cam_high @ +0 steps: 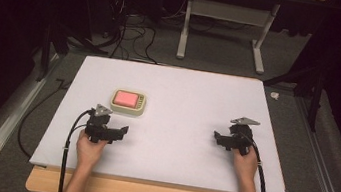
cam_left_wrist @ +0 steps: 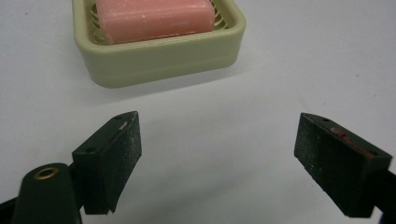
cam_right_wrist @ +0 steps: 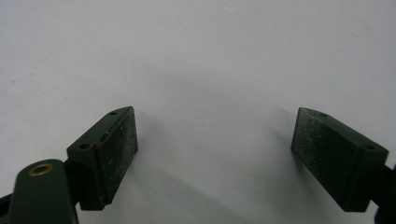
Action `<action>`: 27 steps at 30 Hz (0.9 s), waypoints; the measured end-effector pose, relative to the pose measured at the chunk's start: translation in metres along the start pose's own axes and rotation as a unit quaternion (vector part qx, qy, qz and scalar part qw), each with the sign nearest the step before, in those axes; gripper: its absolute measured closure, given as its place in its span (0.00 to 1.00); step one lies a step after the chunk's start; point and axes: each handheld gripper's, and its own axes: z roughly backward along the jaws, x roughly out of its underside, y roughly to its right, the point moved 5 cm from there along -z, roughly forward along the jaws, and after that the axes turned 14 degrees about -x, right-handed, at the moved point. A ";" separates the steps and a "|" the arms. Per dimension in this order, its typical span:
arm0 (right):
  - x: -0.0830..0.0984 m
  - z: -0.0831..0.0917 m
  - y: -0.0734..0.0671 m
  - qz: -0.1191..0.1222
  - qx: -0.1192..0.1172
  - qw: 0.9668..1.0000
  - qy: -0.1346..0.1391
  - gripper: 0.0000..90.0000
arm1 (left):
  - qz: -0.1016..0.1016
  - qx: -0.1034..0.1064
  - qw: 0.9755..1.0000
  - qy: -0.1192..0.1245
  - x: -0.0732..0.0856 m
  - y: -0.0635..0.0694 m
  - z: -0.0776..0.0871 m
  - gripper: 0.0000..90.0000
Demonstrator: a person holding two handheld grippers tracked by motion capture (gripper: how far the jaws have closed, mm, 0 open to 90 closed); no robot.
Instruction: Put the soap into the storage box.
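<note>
nearest the person, the left gripper (cam_high: pixel 111 133) rests low on the white table (cam_high: pixel 176 147), held in the left hand (cam_high: pixel 89 149); its jaws stand wide apart with nothing between them, as the left gripper view confirms (cam_left_wrist: pixel 217 163). the right gripper (cam_high: pixel 223 140) sits on the opposite side of the table, jaws likewise spread and holding nothing (cam_right_wrist: pixel 215 161).

further out lies the soap dish (cam_high: pixel 128 102), cream-coloured, with a pink soap bar (cam_high: pixel 125 99) lying in it. the dish stands just ahead of the left gripper and well apart from the right one, so the left hand is judged the nearer for any reach.

in the left gripper view the dish (cam_left_wrist: pixel 163 51) lies straight ahead and slightly left of the jaw line, its long axis running across the jaws rather than along them; the soap (cam_left_wrist: pixel 156 18) follows the same axis. the high view gives the overall spacing, the left gripper view the soap's ridged seat. the right gripper view looks on bare table.
</note>
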 end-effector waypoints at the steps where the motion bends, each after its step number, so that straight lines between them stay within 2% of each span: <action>1: 0.000 0.000 0.000 0.000 0.000 1.000 0.000 0.17 | -0.004 -0.004 1.000 0.000 0.001 0.000 -0.002 0.17; 20: 0.000 0.000 0.000 0.000 0.000 1.000 0.000 0.17 | -0.008 -0.010 1.000 -0.004 0.002 0.005 -0.014 0.17; 27: 0.000 0.000 0.000 0.000 0.000 1.000 0.000 0.17 | -0.016 -0.019 1.000 -0.006 0.003 0.007 -0.018 0.17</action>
